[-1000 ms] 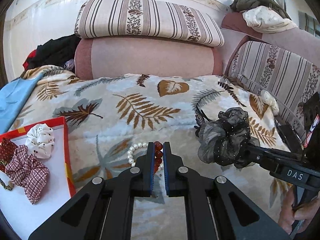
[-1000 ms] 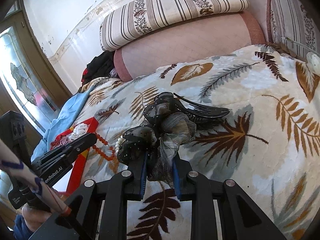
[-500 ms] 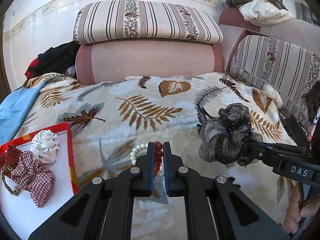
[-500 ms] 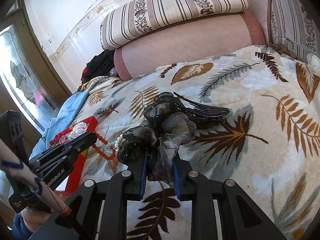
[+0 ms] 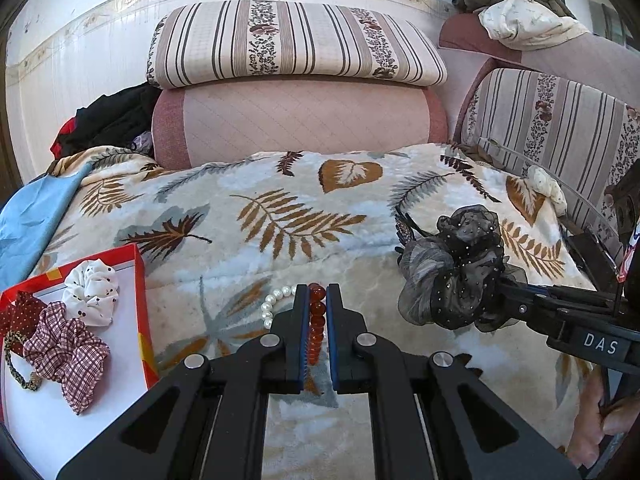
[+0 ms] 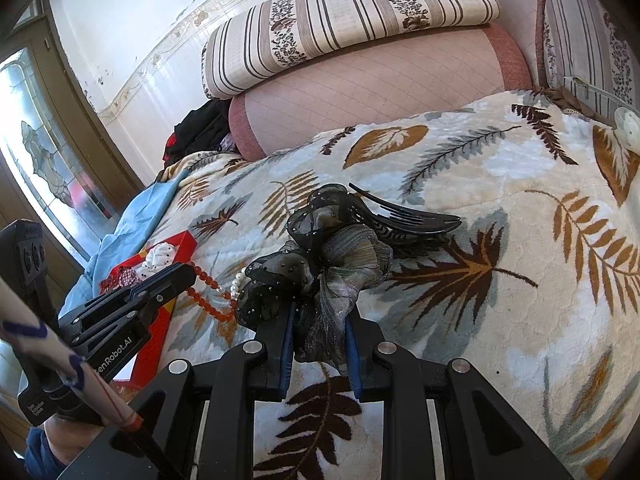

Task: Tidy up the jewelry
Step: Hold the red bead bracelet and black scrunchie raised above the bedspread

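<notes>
My left gripper [image 5: 317,296] is shut on a strand of red-orange beads [image 5: 316,322], which hangs from its tips [image 6: 208,296] above the leaf-print blanket. A white pearl bracelet [image 5: 274,302] lies on the blanket just behind and left of those tips. My right gripper [image 6: 320,316] is shut on a black and grey sheer scrunchie [image 6: 320,264], held up off the blanket to the right of the left gripper [image 5: 456,276]. A black hair claw [image 6: 404,220] lies on the blanket just beyond the scrunchie. The red-rimmed white tray [image 5: 140,280] sits at the lower left.
The tray holds a white dotted scrunchie [image 5: 93,286], a red plaid scrunchie [image 5: 68,354], a dark red one [image 5: 20,312] and a braided band [image 5: 16,364]. A cream scrunchie [image 5: 548,186] lies at the blanket's far right. Cushions [image 5: 296,120] line the back; blue cloth [image 5: 32,216] lies left.
The left wrist view has shifted slightly, so the tray and blanket sit a bit further right in it. Both grips hold as before.
</notes>
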A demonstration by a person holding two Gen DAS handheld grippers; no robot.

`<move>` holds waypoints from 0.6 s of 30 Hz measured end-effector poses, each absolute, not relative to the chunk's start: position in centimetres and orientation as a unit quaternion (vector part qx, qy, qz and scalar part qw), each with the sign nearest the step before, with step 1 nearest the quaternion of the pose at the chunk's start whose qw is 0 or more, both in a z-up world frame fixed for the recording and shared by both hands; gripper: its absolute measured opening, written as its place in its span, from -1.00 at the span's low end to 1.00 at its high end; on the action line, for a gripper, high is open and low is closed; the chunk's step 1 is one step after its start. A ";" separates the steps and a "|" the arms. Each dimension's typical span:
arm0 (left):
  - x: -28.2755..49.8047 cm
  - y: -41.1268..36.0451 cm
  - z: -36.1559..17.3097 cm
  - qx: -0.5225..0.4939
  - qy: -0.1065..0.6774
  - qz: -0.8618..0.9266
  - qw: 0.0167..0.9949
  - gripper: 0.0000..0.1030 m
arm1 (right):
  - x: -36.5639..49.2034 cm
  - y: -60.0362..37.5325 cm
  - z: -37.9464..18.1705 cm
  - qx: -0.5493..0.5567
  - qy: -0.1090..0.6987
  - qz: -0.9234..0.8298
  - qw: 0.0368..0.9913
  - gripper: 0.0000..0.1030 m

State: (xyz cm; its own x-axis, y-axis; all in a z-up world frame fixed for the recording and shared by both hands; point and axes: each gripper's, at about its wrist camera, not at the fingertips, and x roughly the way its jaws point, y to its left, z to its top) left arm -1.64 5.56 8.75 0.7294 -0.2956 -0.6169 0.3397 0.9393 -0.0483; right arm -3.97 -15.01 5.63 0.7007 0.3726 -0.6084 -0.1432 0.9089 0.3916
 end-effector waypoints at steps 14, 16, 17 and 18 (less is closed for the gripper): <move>-1.6 5.5 8.8 0.035 0.326 -0.172 0.929 -0.85 | -4.0 -14.6 5.6 0.152 0.358 0.146 0.910 -0.54; -1.6 5.5 8.8 0.035 0.325 -0.171 0.929 -0.85 | -4.1 -14.5 5.7 0.150 0.357 0.147 0.910 -0.54; -1.6 5.5 8.8 0.034 0.326 -0.171 0.929 -0.85 | -4.1 -14.4 5.7 0.149 0.356 0.148 0.911 -0.54; -1.6 5.5 8.8 0.034 0.326 -0.171 0.929 -0.85 | -4.1 -14.4 5.7 0.147 0.356 0.148 0.911 -0.54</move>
